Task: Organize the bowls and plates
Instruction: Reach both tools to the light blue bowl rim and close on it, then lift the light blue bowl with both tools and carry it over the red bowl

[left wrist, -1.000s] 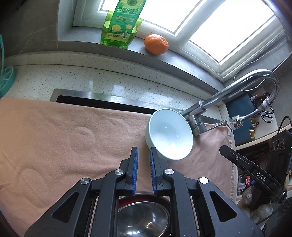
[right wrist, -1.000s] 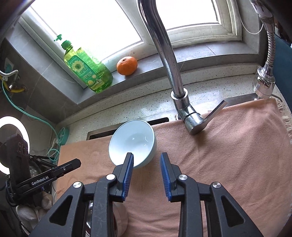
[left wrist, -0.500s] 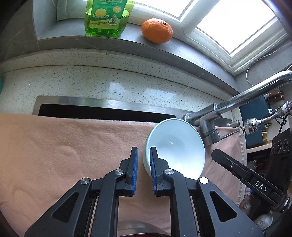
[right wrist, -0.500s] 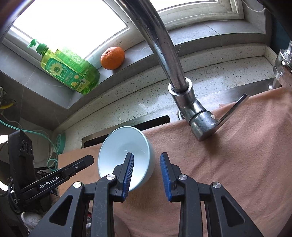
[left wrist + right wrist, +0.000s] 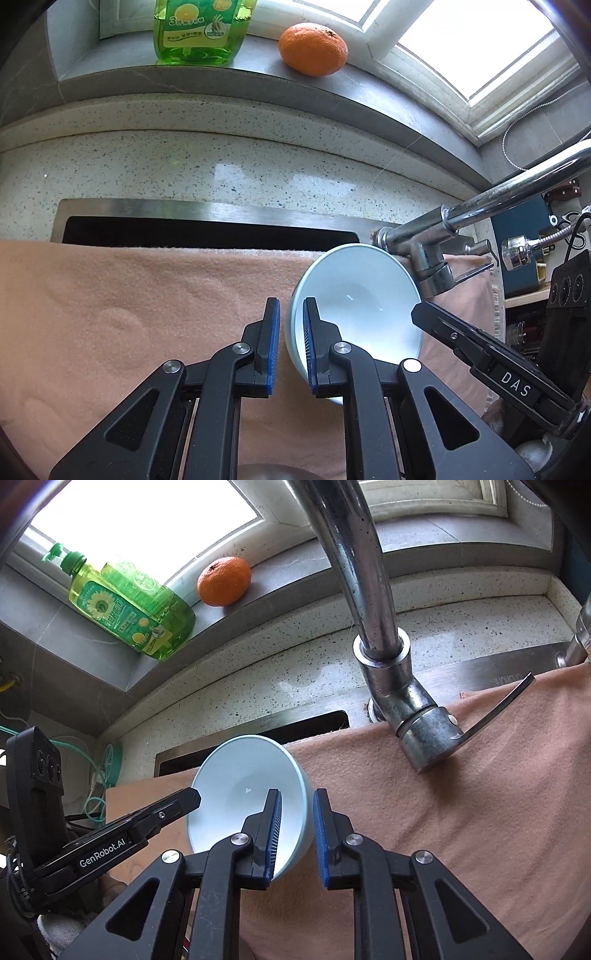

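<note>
A pale blue bowl (image 5: 362,306) lies tilted on the pink towel (image 5: 129,314) near the faucet base. My left gripper (image 5: 291,347) is open with its jaws straddling the bowl's left rim, one finger inside and one outside. My right gripper (image 5: 297,834) is open and straddles the bowl's right rim (image 5: 301,805), left finger inside the bowl (image 5: 240,794). The right gripper's finger (image 5: 480,347) shows at the bowl's right in the left wrist view. A metal bowl's rim (image 5: 273,470) peeks in below the left gripper.
A chrome faucet (image 5: 388,657) with lever handle stands right of the bowl. A green detergent bottle (image 5: 129,605) and an orange (image 5: 224,580) sit on the windowsill. A sink gap (image 5: 207,230) lies behind the towel. A pull-out sprayer (image 5: 524,251) is at far right.
Both grippers have moved forward toward the bowl; their fingers now straddle its rim on opposite sides. The metal bowl has slipped almost out of the left wrist view.
</note>
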Motion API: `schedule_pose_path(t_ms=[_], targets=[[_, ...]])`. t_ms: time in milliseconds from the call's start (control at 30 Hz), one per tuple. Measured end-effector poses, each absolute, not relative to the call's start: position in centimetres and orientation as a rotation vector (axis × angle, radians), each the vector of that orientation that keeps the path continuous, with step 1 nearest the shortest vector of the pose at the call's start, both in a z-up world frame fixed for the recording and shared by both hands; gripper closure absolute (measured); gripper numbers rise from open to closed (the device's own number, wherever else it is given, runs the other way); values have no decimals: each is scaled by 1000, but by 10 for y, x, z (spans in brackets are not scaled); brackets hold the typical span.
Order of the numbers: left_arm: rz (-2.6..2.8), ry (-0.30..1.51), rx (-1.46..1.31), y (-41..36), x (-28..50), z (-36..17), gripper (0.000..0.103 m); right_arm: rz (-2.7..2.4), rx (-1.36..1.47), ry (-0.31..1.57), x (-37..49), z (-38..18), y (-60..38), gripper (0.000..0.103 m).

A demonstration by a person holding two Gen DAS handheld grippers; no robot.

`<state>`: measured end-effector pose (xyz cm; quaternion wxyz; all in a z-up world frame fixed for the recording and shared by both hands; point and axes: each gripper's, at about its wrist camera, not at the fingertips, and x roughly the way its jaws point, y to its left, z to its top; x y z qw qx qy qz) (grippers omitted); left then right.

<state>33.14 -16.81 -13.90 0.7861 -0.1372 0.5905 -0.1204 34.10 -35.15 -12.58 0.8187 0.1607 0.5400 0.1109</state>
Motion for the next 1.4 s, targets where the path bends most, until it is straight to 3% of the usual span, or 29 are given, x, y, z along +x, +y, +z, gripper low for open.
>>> schedule_pose_path(t_ms=[333,1400], targets=[[-260,1290,-309,-166,334,-147,98,232,334,1171,344,-130,-349,97],[-331,1158,-364,-131,260,-75,98,328,304,1058,261,-47,-324,96]])
